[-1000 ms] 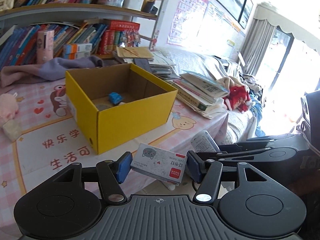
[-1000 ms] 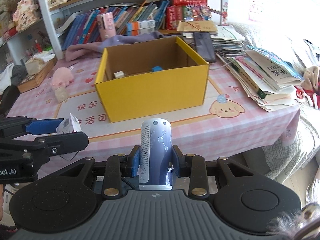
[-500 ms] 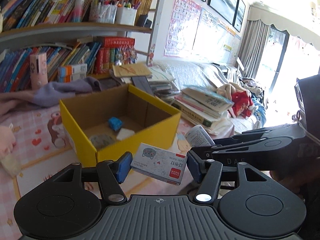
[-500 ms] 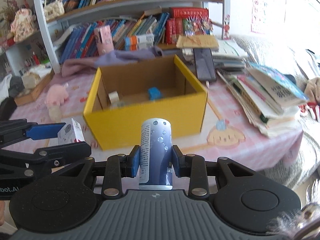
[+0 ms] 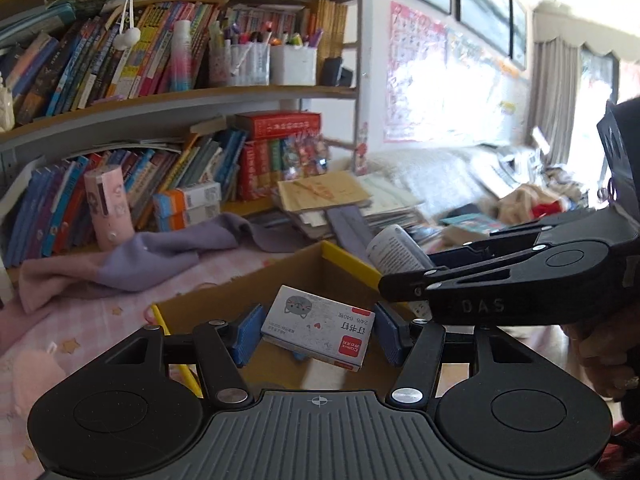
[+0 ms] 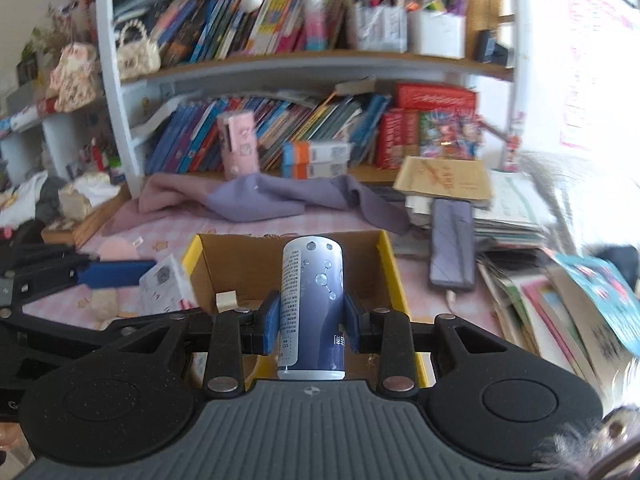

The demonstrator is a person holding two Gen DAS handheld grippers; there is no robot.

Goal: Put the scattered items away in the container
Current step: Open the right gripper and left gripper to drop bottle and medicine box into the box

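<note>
My left gripper [image 5: 318, 330] is shut on a small white staple box [image 5: 319, 328] with a cat picture, held over the yellow cardboard box [image 5: 348, 262]. My right gripper [image 6: 312, 322] is shut on a blue and white can [image 6: 313, 300], held upright over the same box [image 6: 390, 268]. Inside the box lies a small white block [image 6: 226, 300]. The right gripper with the can [image 5: 394, 250] also shows at the right of the left wrist view. The left gripper with the staple box [image 6: 166, 290] shows at the left of the right wrist view.
A purple cloth [image 6: 280, 198] and a pink tube [image 6: 239, 146] lie behind the box by the bookshelf [image 6: 280, 68]. A phone [image 6: 452, 246] and stacked books [image 6: 580, 304] lie to the right. A pink plush toy [image 6: 116, 250] is at the left.
Both grippers have moved forward with their loads and now hover over the open box. The box fills the lower middle of both views.
</note>
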